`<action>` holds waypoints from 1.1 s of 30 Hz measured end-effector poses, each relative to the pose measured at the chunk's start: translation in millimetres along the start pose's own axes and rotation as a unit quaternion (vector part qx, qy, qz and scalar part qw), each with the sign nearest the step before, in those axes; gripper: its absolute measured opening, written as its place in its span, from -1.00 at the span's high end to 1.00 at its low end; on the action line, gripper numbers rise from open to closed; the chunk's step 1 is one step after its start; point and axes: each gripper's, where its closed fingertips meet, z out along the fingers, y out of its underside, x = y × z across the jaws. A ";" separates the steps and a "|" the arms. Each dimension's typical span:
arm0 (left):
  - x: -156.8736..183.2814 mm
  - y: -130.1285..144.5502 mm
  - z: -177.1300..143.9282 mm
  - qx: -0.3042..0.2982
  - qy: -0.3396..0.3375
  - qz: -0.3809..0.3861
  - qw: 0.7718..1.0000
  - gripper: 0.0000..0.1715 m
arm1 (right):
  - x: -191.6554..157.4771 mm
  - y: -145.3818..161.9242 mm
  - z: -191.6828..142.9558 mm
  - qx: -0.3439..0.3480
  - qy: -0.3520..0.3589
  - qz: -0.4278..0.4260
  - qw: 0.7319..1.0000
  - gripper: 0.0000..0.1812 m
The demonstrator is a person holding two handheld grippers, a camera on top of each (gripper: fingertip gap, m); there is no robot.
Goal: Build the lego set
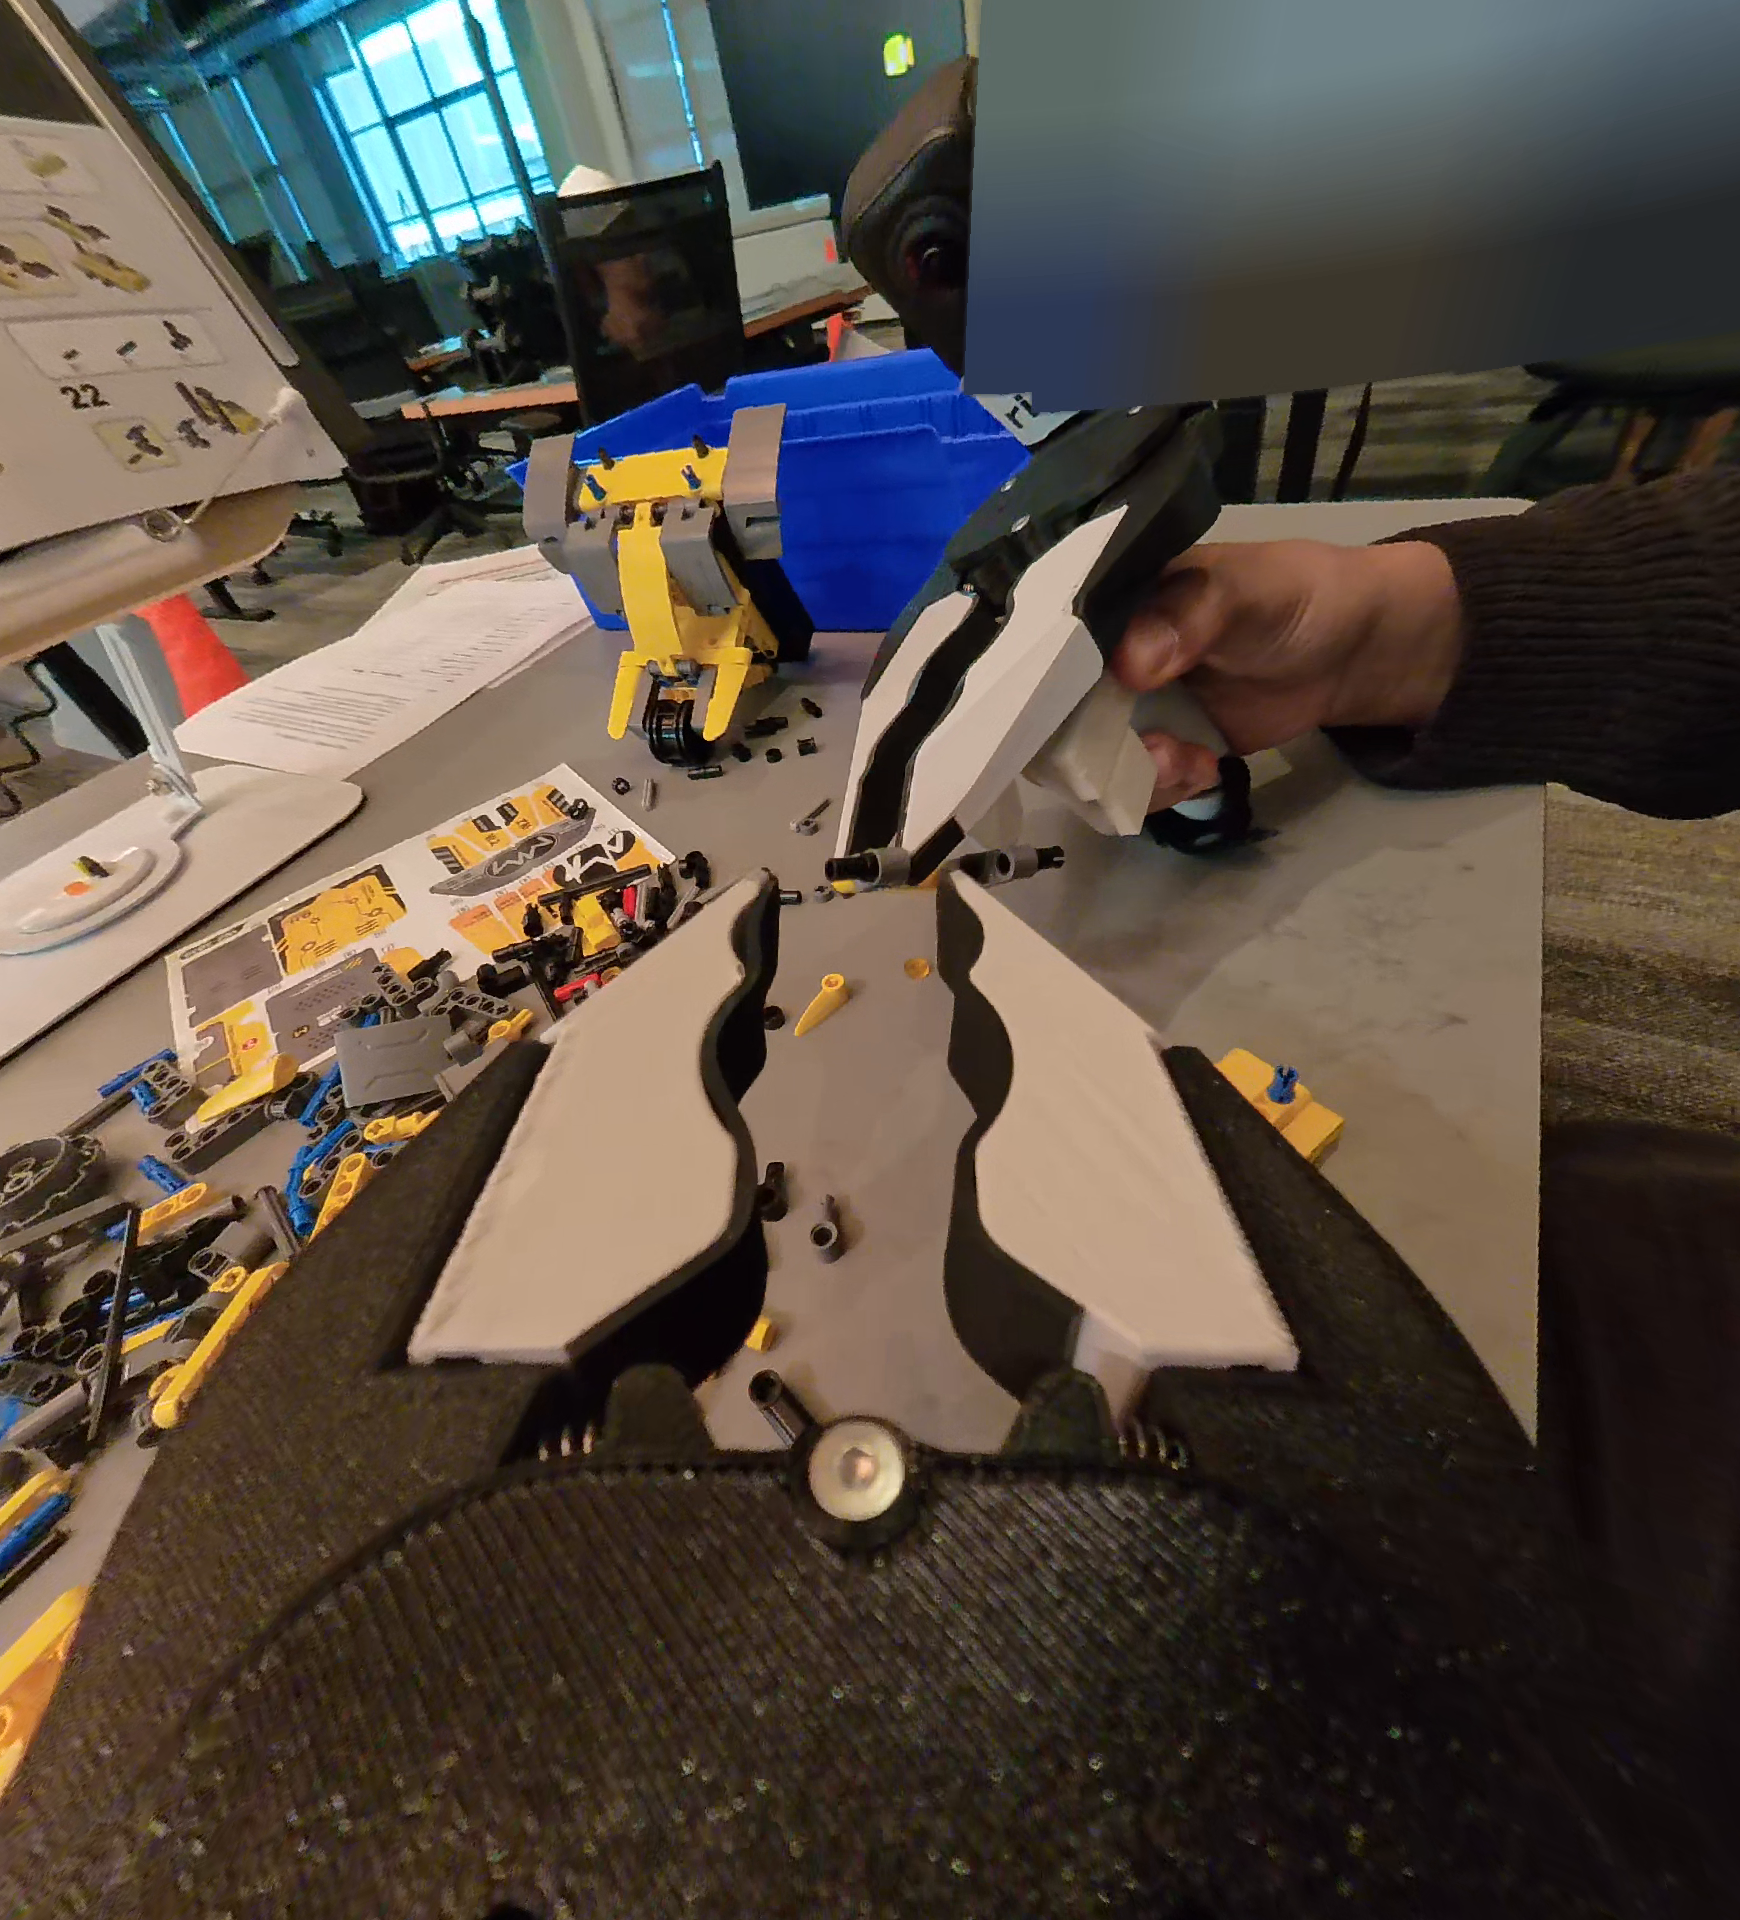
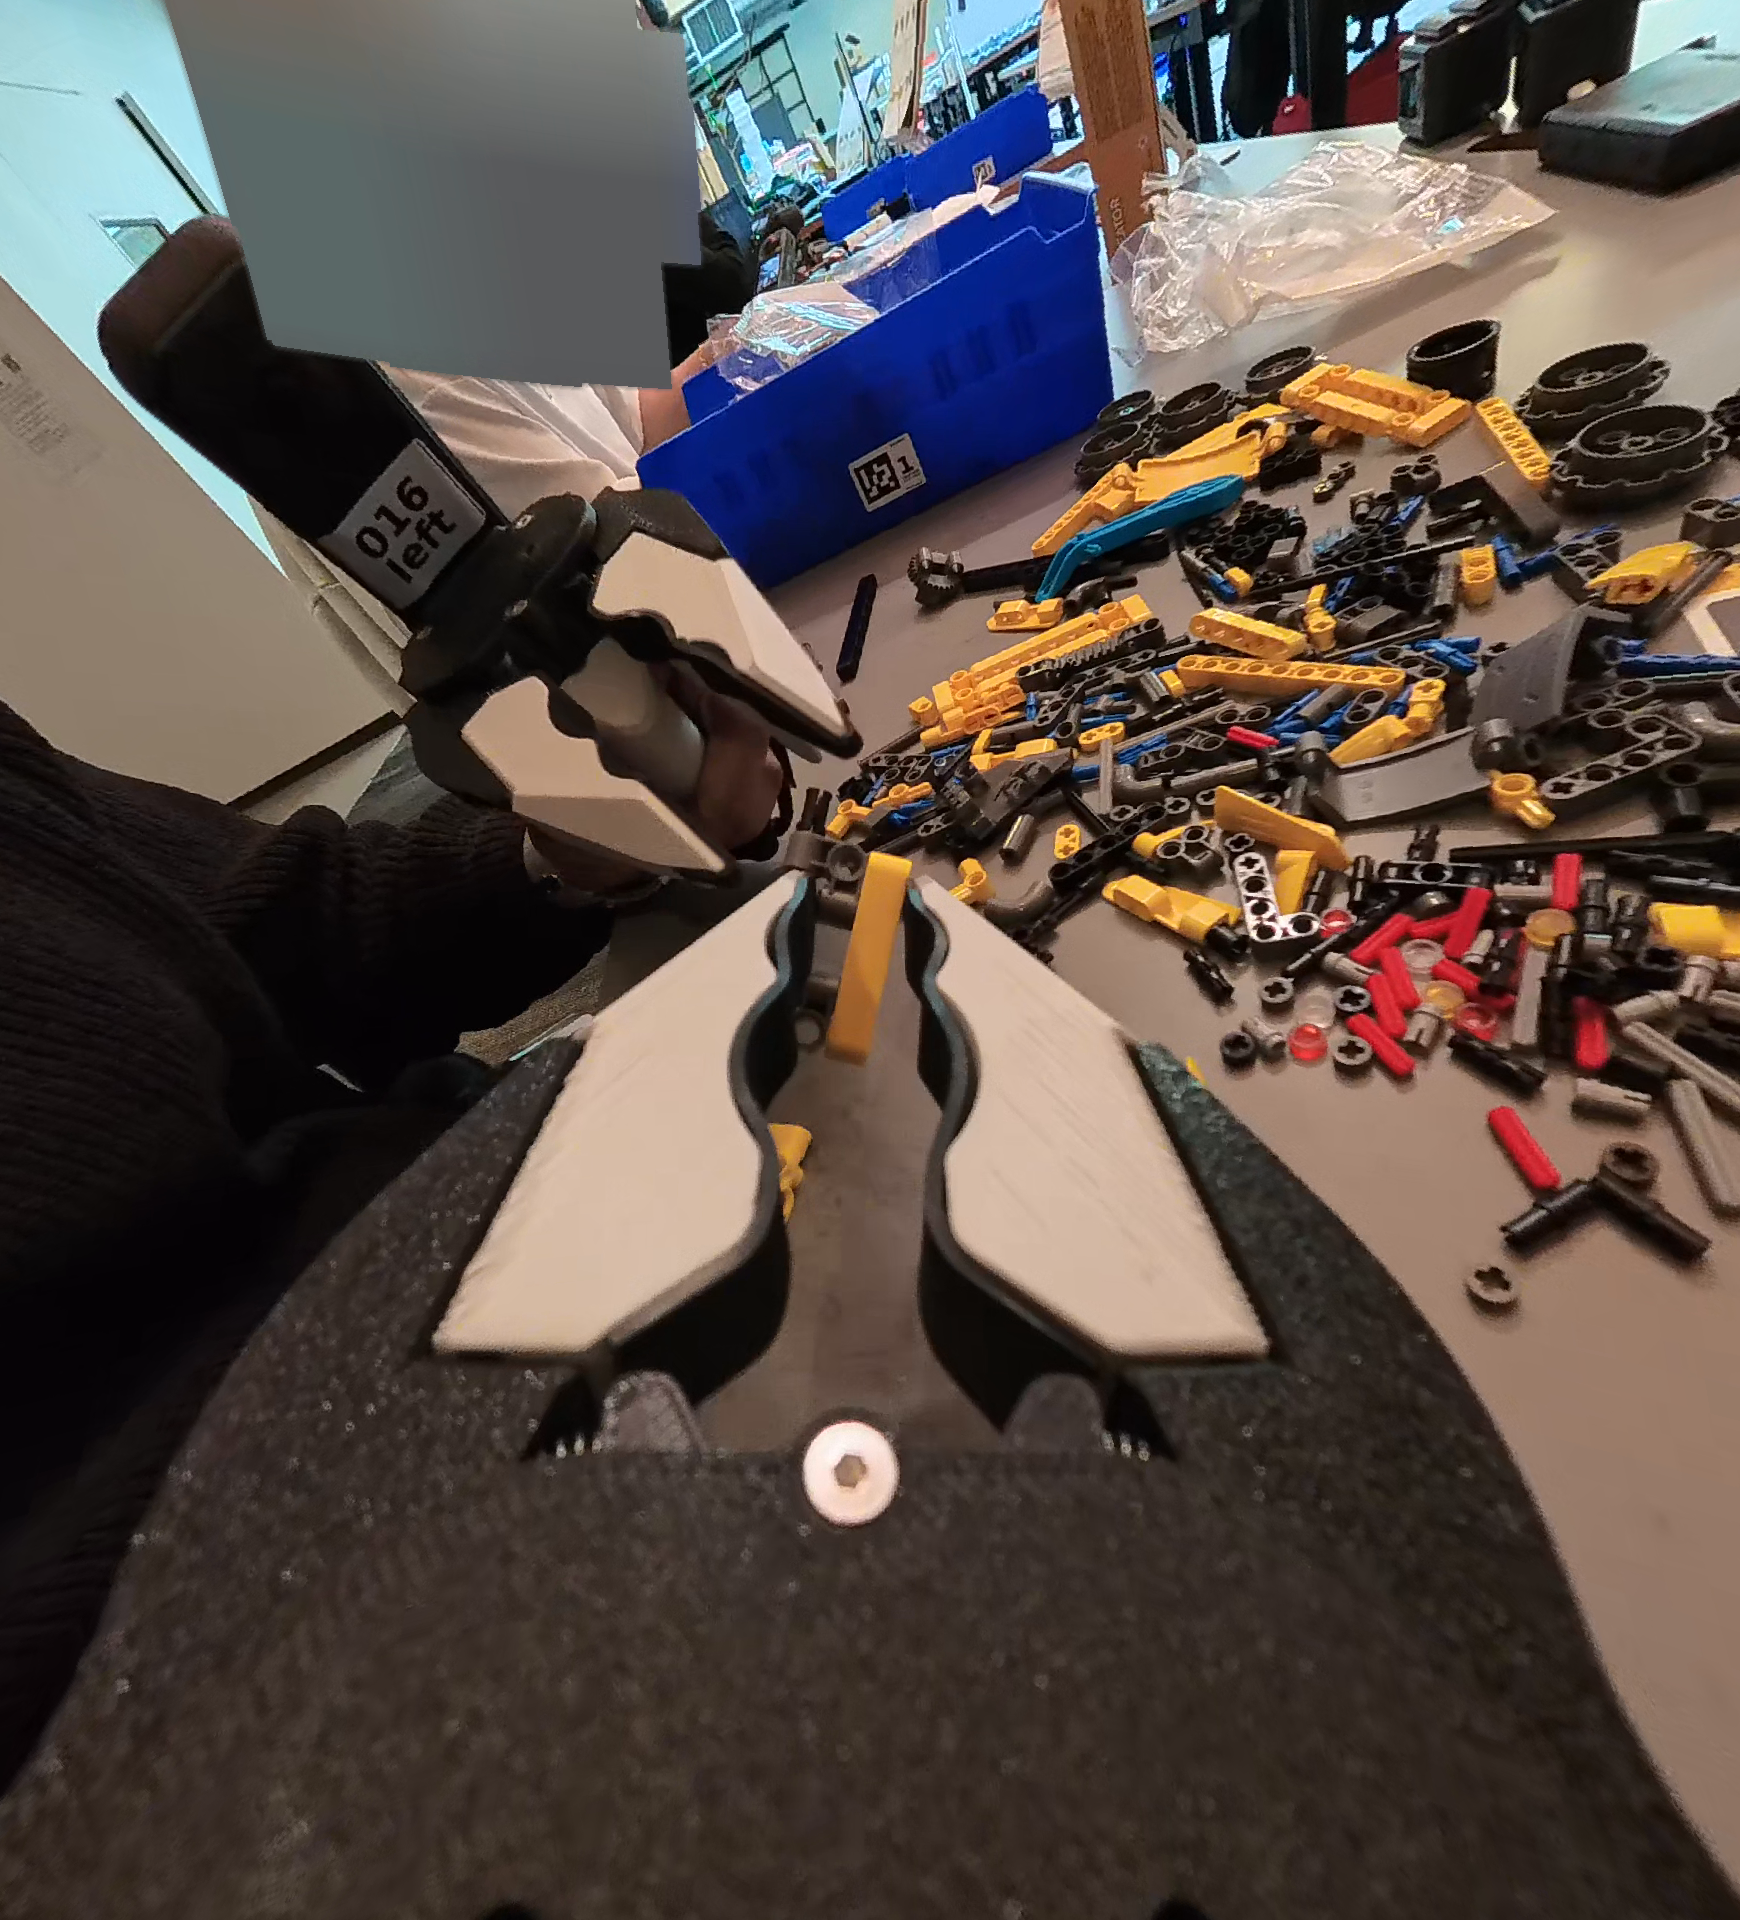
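Note:
My right gripper (image 2: 853, 885) is shut on a small brick assembly: a yellow beam (image 2: 868, 956) with a grey cross connector (image 2: 838, 858) at its far end. In the left wrist view the right gripper (image 1: 892, 875) points down at the table, and the grey and black pins of the assembly (image 1: 996, 862) stick out sideways just above the surface. My left gripper (image 1: 855, 888) is open and empty, its tips right next to that assembly. It also shows in the right wrist view (image 2: 783, 805), jaws apart. A yellow tooth piece (image 1: 822, 1003) and a grey pin (image 1: 826, 1231) lie between the left fingers.
A half-built yellow and grey model (image 1: 679, 582) stands before a blue bin (image 1: 845, 488). An instruction booklet on a stand (image 1: 66, 291) and a sticker sheet (image 1: 378, 935) are at the left. Loose bricks (image 2: 1365, 727) cover the table; plastic bags (image 2: 1313, 229) lie behind. Less than 4 cm separates the two grippers' tips.

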 end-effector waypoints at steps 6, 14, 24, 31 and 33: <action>0.6 0.7 0.6 -0.003 -0.001 0.006 1.000 0.72 | -2.0 2.3 1.8 -0.006 -0.004 0.001 1.000 0.83; 2.9 4.5 2.9 -0.014 0.002 0.013 1.000 0.78 | -4.8 4.6 4.5 -0.013 0.001 -0.012 1.000 0.83; 3.4 6.7 3.7 -0.021 0.000 0.020 1.000 0.84 | -2.9 5.1 5.9 -0.014 0.009 -0.007 1.000 0.83; 4.3 7.8 4.7 -0.025 0.008 0.008 1.000 0.84 | -1.9 5.4 5.7 -0.014 0.007 0.000 1.000 0.83; 4.4 7.5 4.4 -0.023 0.014 -0.002 1.000 0.84 | -2.1 5.3 5.8 -0.014 0.006 0.001 1.000 0.83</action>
